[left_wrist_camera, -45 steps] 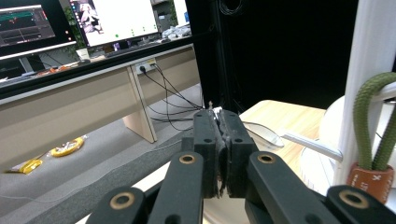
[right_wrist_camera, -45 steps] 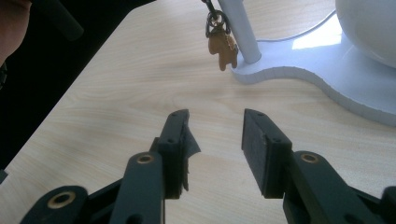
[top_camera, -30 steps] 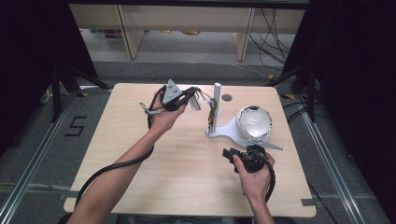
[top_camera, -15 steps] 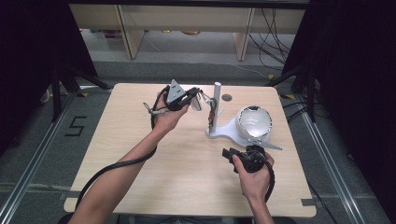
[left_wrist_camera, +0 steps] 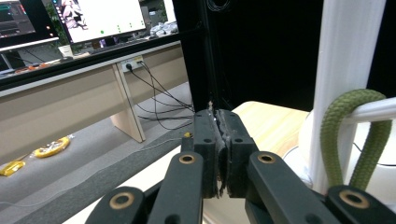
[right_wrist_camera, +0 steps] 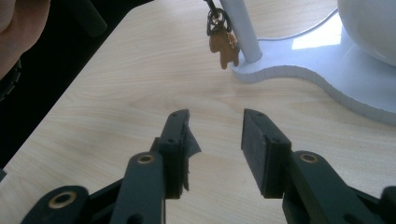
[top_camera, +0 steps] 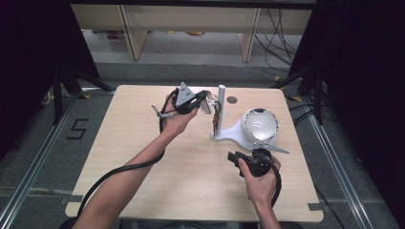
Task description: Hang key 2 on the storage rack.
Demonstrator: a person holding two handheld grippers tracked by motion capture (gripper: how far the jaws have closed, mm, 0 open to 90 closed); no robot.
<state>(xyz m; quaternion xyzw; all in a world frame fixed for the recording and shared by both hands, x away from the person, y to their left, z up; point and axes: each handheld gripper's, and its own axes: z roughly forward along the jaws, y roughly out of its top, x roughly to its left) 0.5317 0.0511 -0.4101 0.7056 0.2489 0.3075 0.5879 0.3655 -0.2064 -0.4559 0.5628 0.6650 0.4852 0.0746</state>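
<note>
In the high view, the left gripper (top_camera: 206,98) is hovering by the post (top_camera: 221,102) of a white stand (top_camera: 234,131) near the surface's (top_camera: 143,157) far edge; the right gripper (top_camera: 237,156) is sitting toward the near right. In the left gripper view, jaws are pressing together beside a green cord (left_wrist_camera: 348,135) looping over the stand's arm. In the right gripper view, jaws are standing apart, facing a brown charm (right_wrist_camera: 224,49) hanging by the post.

A pale wood bench (top_camera: 143,191) stands on a grey floor (top_camera: 43,162) marked with a black "5" (top_camera: 78,129). Black curtains (top_camera: 28,57) hang left and right. Beyond the far edge runs a beige desk (top_camera: 133,28) with cables (top_camera: 277,28) trailing under it. In the left gripper view, lit monitors (left_wrist_camera: 100,16) sit on that desk, and yellow objects (left_wrist_camera: 51,147) lie on the floor.
</note>
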